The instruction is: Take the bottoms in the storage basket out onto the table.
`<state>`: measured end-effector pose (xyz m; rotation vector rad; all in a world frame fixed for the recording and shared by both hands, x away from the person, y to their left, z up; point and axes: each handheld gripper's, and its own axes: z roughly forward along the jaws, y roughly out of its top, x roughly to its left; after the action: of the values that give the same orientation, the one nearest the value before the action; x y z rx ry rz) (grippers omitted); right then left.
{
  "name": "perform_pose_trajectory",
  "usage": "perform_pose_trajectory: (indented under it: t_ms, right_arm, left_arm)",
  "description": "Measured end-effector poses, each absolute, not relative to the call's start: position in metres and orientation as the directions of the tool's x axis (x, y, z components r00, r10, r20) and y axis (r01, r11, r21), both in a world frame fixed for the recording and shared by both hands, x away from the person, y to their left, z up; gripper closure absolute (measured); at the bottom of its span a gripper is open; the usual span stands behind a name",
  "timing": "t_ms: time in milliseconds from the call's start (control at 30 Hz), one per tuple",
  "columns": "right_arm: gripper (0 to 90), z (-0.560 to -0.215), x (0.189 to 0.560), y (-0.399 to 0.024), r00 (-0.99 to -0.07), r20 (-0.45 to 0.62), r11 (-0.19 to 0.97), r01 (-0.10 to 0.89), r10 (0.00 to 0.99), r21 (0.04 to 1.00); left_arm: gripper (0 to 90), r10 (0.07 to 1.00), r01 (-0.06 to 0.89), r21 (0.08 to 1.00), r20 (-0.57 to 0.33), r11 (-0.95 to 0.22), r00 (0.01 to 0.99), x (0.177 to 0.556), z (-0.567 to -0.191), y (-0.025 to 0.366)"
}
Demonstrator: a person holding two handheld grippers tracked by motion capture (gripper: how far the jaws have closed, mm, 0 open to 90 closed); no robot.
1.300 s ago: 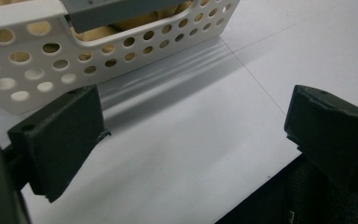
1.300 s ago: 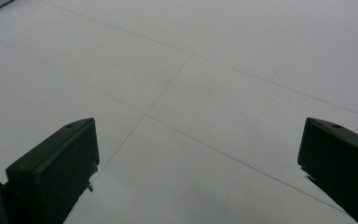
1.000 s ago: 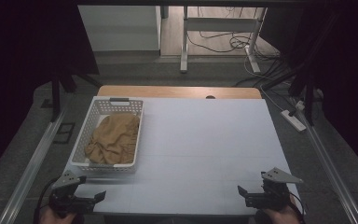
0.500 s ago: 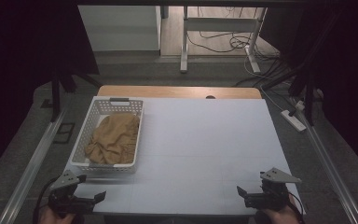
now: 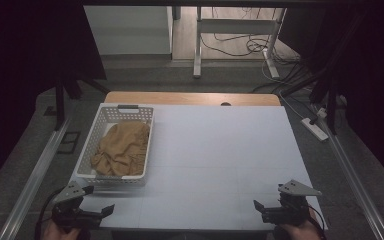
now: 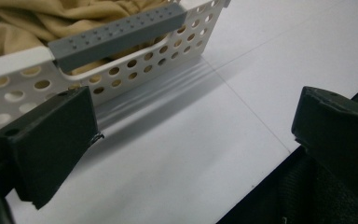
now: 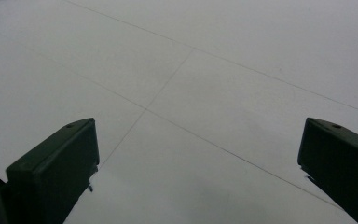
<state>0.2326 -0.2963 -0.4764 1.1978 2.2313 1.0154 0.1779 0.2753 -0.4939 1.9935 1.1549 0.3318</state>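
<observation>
A white perforated basket point(image 5: 149, 142) with grey handles stands on the left part of the white table point(image 5: 230, 150). A crumpled tan cloth point(image 5: 121, 150) lies inside it. My left gripper point(image 5: 106, 210) is held at the front left corner, just short of the basket, open and empty. In the left gripper view the basket's near wall point(image 6: 135, 77), its grey handle point(image 6: 116, 35) and the cloth point(image 6: 32, 21) sit beyond the open left gripper point(image 6: 191, 135). My right gripper point(image 5: 258, 207) hovers at the front right corner, open. In the right gripper view the right gripper point(image 7: 196, 163) has bare table point(image 7: 205, 84) between its jaws.
A wooden strip point(image 5: 190, 98) runs along the table's far edge. A power strip point(image 5: 315, 129) and cables lie on the floor at the right. Metal rails point(image 5: 40, 165) flank both sides. The table's front edge point(image 6: 261, 172) is close under the left gripper.
</observation>
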Motion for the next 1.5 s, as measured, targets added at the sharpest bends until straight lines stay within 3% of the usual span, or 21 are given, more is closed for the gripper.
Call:
perform_pose_trajectory:
  t_ms: [667,1500]
  right_arm:
    - [0.0,-0.477,0.233,-0.295,-0.555,-0.017,0.377,0.542,0.832,0.751]
    - [0.0,-0.477,0.234,-0.295,-0.554,-0.014,0.377,0.547,0.832,0.747]
  left_arm:
    - [0.0,0.778,0.576,0.766,-0.166,-0.286,0.606,0.185,-0.486,0.275]
    - [0.0,0.796,0.584,0.757,-0.145,-0.293,0.587,0.199,-0.472,0.267]
